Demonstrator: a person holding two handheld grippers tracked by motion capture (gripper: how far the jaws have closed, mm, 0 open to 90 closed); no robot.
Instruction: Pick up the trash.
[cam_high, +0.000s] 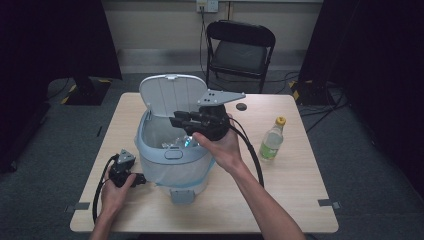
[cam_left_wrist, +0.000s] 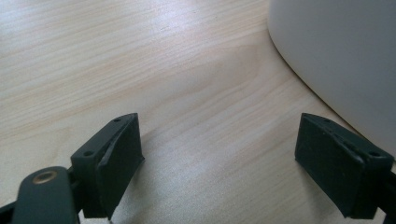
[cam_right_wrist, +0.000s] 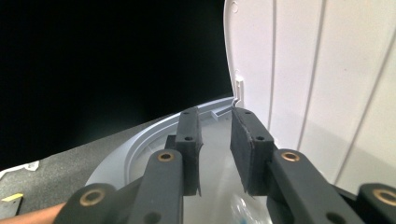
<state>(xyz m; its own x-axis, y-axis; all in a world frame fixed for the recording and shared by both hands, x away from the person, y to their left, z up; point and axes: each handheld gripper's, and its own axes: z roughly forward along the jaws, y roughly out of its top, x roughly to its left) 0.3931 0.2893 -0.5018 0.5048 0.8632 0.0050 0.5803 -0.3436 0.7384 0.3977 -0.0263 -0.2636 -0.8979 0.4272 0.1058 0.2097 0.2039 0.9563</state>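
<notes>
The table (cam_high: 280, 185) was a pale wood-grain top standing on grey carpet, with strips of tape at its near corners. Dark curtains closed the room at nine and three o'clock. At twelve o'clock, a black folding chair (cam_high: 240, 50) stood before a pale wall with a socket, and cables trailed over the floor around it.

The bin (cam_high: 172, 160), white and pale blue, sat at the table's middle, slightly toward seven o'clock, with its lid (cam_high: 170, 95) swung upright at the twelve o'clock side. Crumpled clear plastic lay inside it. A bottle (cam_high: 272, 140) with a yellow cap stood upright at three o'clock of the bin, well apart from it, and a small dark disc (cam_high: 241, 106) lay on the wood at one o'clock.

The right gripper (cam_high: 176, 119) hung over the bin's open mouth, pointing toward nine o'clock. In the right gripper view its jaws stood a narrow gap apart with nothing between them, the ribbed inside of the lid just beyond.

The left gripper (cam_high: 141, 180) rested low on the table at eight o'clock of the bin, jaws wide and empty over bare wood, the bin's curved wall just beside one jaw.
</notes>
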